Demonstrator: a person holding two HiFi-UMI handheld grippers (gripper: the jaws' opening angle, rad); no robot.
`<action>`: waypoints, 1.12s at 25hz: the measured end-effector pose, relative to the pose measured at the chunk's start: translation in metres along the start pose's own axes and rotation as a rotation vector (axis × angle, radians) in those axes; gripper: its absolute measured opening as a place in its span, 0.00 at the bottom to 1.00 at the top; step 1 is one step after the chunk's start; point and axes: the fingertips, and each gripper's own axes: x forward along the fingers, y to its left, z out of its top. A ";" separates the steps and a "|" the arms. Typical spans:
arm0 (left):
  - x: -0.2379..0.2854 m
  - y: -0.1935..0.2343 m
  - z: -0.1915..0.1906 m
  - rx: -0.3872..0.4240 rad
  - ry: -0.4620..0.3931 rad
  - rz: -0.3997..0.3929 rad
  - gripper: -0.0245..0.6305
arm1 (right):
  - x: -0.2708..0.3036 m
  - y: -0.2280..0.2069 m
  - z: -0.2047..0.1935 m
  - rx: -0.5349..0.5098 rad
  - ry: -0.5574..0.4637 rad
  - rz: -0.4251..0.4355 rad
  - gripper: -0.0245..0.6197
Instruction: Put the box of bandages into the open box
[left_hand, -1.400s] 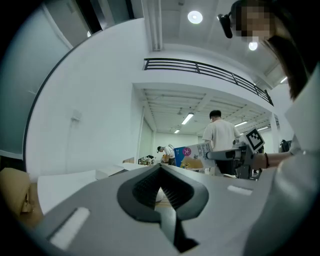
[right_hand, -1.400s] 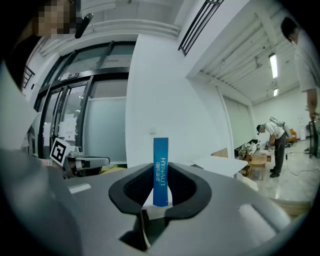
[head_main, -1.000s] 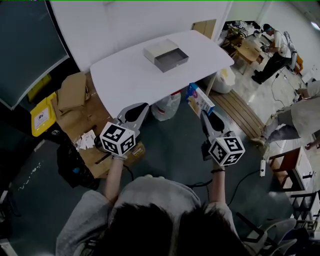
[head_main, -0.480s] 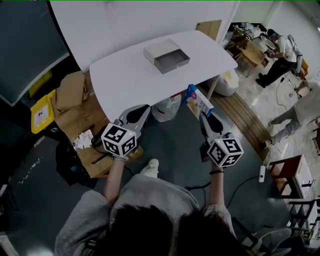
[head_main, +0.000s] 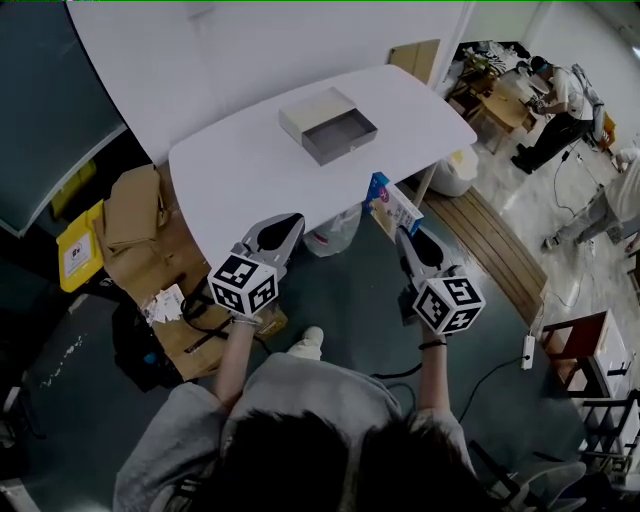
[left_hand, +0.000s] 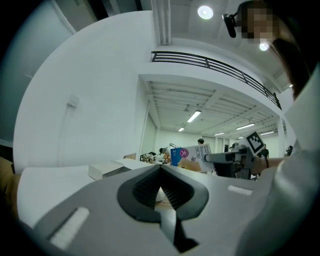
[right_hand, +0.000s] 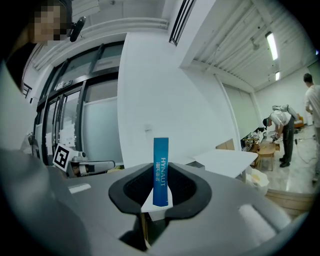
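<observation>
Head view: your right gripper (head_main: 402, 236) is clamped on the blue-and-white cardboard box of bandages (head_main: 392, 201). You are holding it in the air just off the near right edge of the white oval table (head_main: 230, 165), not over the tabletop. The flat grey open box with its white sleeve (head_main: 327, 124) sits on the table toward the far edge, about midway along it. From the held box it lies ahead and to the left. The bandage box's long axis runs out from the jaws, up and away from you. Your left gripper (head_main: 288, 224) hangs by the near edge, jaws together and carrying nothing. It is about as near to the open box as the right one.

Left gripper view: the jaws of the left gripper (left_hand: 161, 174) meet tip to tip with nothing between them. Over them you see the open box (left_hand: 107, 169) on the tabletop (left_hand: 50, 180), left of centre. The box of bandages (left_hand: 191, 155) is to its right, held out on the right gripper (left_hand: 212, 158).

Right gripper view: the pads of the right gripper (right_hand: 160, 190) pinch the box of bandages (right_hand: 160, 167), which shows only its narrow blue edge, upright. The table (right_hand: 227, 159) shows to the right. The open box is probably hidden behind the jaws here. Judging from this, the carry goes forward and leftward, then down into the grey tray.
</observation>
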 end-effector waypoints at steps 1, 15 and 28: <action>0.006 0.004 0.000 -0.002 0.002 -0.005 0.03 | 0.005 -0.003 0.000 0.002 0.002 -0.002 0.18; 0.075 0.051 0.002 -0.018 0.016 -0.073 0.03 | 0.068 -0.038 0.010 0.017 -0.006 -0.046 0.18; 0.106 0.075 -0.005 -0.055 0.030 -0.095 0.03 | 0.100 -0.060 0.005 0.034 0.023 -0.073 0.18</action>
